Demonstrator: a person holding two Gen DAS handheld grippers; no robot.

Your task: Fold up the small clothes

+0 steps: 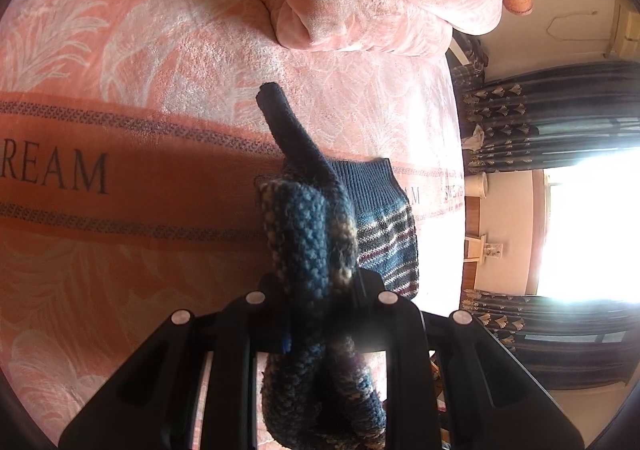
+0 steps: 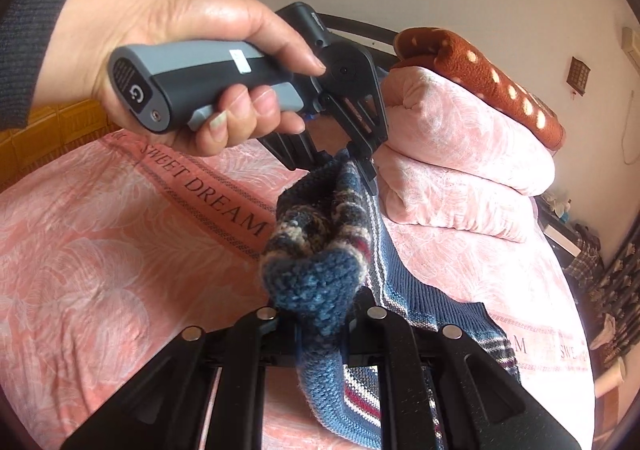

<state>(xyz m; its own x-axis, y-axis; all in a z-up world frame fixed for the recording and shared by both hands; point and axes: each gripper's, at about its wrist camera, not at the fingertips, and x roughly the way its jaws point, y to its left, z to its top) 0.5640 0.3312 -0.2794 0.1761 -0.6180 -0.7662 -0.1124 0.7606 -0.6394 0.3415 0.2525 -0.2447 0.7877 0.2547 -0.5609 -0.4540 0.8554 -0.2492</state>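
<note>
Right wrist view shows my right gripper (image 2: 320, 326) clamped on a bunched fold of the knitted garment (image 2: 316, 282), a small blue piece with pale and dark red stripes; across from it my left hand (image 2: 172, 62) holds the left gripper (image 2: 356, 158), whose fingers pinch another part of the same knit; the cloth hangs between the two, raised above the pink bedspread (image 2: 100, 250), with its ribbed lower part trailing down onto the bed; in the left wrist view the left gripper (image 1: 324, 290) is likewise closed on a thick wad of the garment (image 1: 312, 234); a folded quilt (image 2: 460, 154) sits just behind; to do this fold well I judge I should keep both grips firm, draw the held edges apart until the knit is taut and flat, then lower it evenly so the edges meet squarely; the wads look thick, so slipping is a risk.
</note>
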